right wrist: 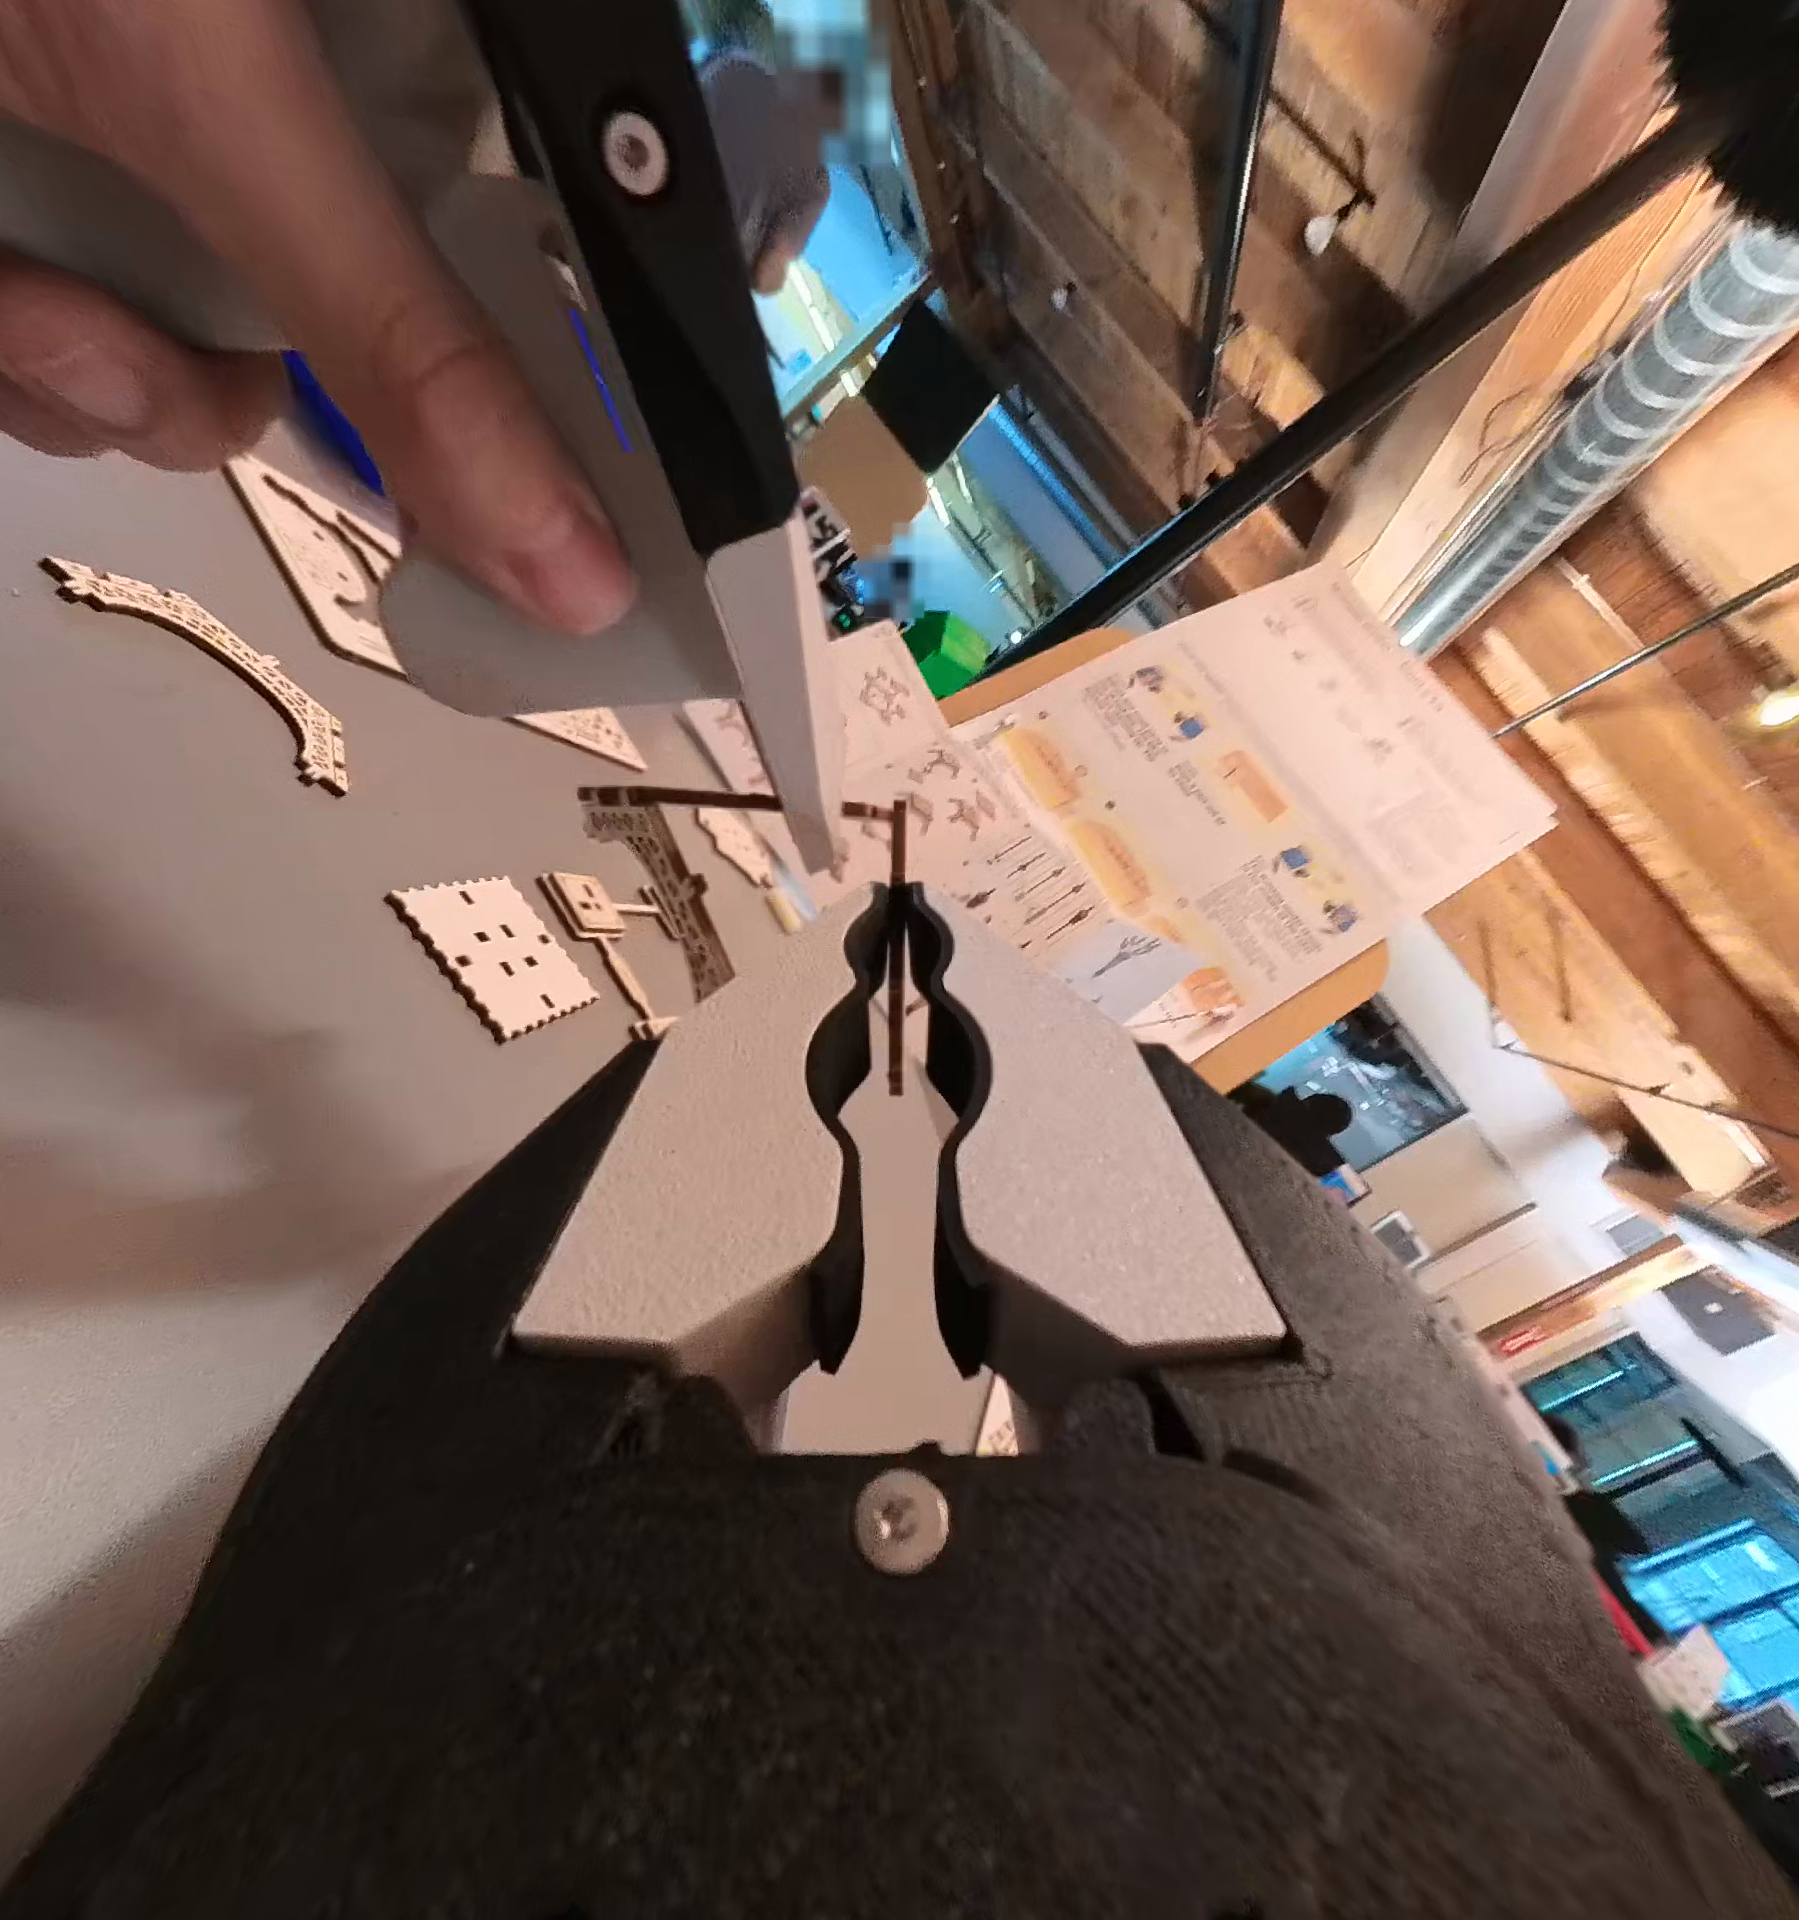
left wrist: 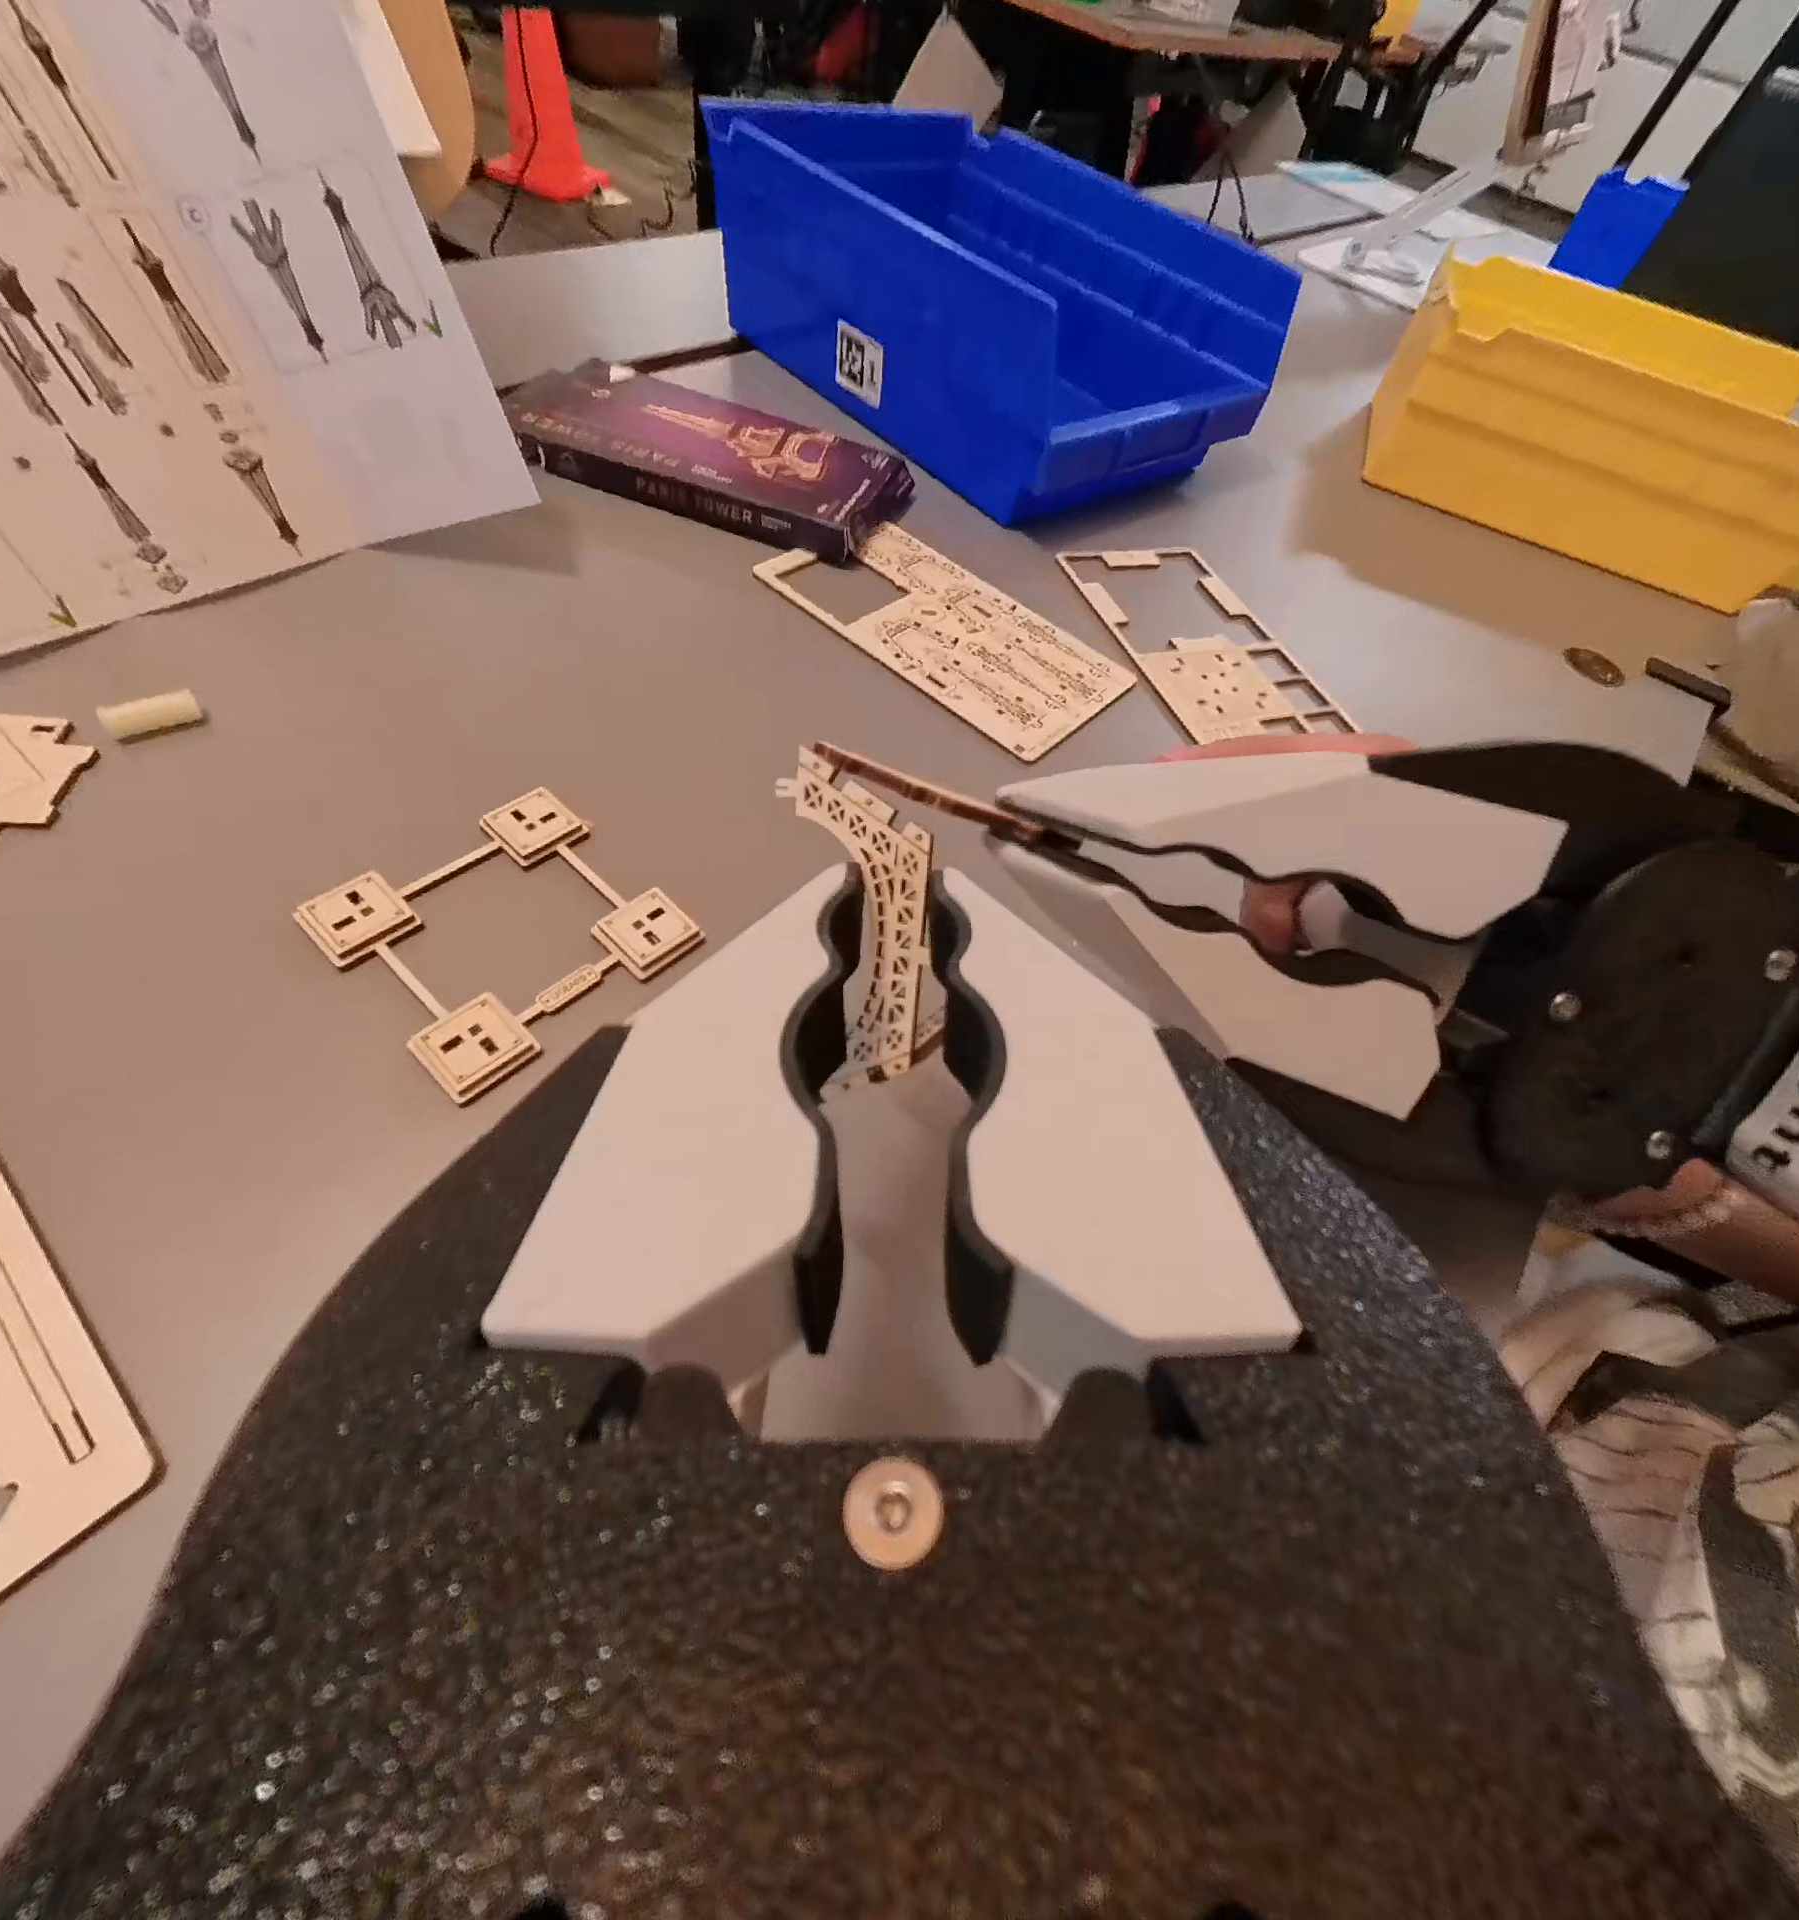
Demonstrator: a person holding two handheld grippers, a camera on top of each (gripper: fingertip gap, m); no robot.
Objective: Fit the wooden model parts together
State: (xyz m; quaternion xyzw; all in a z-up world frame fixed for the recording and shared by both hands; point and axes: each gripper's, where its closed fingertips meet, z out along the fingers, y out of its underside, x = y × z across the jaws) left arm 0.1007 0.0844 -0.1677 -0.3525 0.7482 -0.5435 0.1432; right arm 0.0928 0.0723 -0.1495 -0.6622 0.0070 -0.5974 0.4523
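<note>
My left gripper (left wrist: 887, 883) is shut on a curved lattice wooden leg (left wrist: 890, 935) and holds it upright above the grey table (left wrist: 562, 727). My right gripper (left wrist: 1004, 826) comes in from the right, shut on a thin flat wooden piece (left wrist: 916, 784) seen edge-on. That piece reaches the top of the leg and seems to touch it. In the right wrist view my right gripper (right wrist: 895, 899) grips the thin piece (right wrist: 895, 997). The lattice leg (right wrist: 666, 883) hangs to the left, below the left gripper's finger (right wrist: 781, 675) and a hand (right wrist: 355, 312).
A square base frame with four pads (left wrist: 500, 940) lies left of the grippers. Wooden part sheets (left wrist: 947, 639), a purple box (left wrist: 708, 457), a blue bin (left wrist: 978, 301) and a yellow bin (left wrist: 1601, 416) stand behind. An instruction sheet (left wrist: 178, 291) leans far left. Another lattice leg (right wrist: 209, 665) and a holed plate (right wrist: 490, 956) lie on the table. The grippers are tip to tip, or close to it.
</note>
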